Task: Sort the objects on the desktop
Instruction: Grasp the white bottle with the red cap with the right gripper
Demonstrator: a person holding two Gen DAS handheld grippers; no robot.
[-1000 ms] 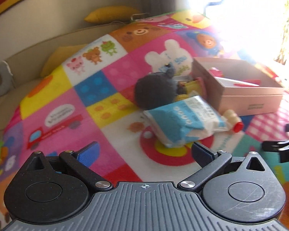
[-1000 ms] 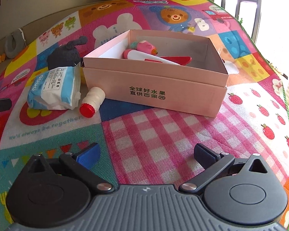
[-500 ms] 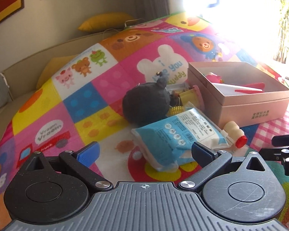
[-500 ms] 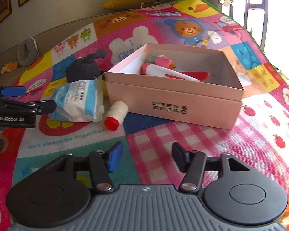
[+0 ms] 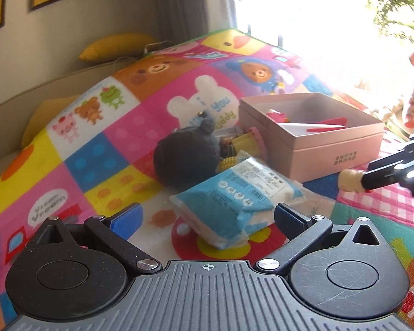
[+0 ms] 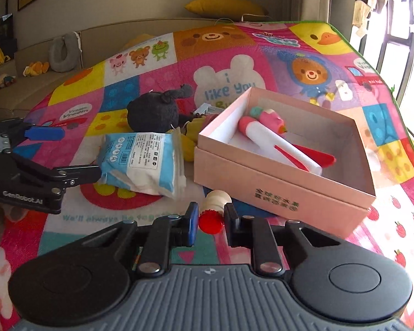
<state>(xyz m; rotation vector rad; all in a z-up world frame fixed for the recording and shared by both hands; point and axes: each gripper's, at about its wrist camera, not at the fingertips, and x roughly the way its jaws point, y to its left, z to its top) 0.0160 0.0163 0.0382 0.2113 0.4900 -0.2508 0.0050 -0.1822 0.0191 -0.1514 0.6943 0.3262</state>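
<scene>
So far two toys lie in the pink cardboard box (image 6: 284, 190); right gripper (image 6: 211, 220) is closing on the small red-capped bottle (image 6: 213, 215), left gripper (image 5: 207, 218) wide, blue-white packet (image 6: 143, 162) and dark plush (image 6: 153, 114) remain

"GenRobot.AI" in pale letters on the side of the left tool (image 6: 55, 160). "i like you" in blue across the white rabbit panel of the play mat (image 6: 229, 88), "Vroom Vroom" in a white bubble on a pink square, and "We'll always be together" along the mat's pale band (partly hidden, last word blurred). Two rows of dark Chinese characters on the front wall of the pink box (image 6: 276, 207), too blurred to read. Fine print on the blue-and-white packet (image 6: 143, 162), illegible.
</scene>
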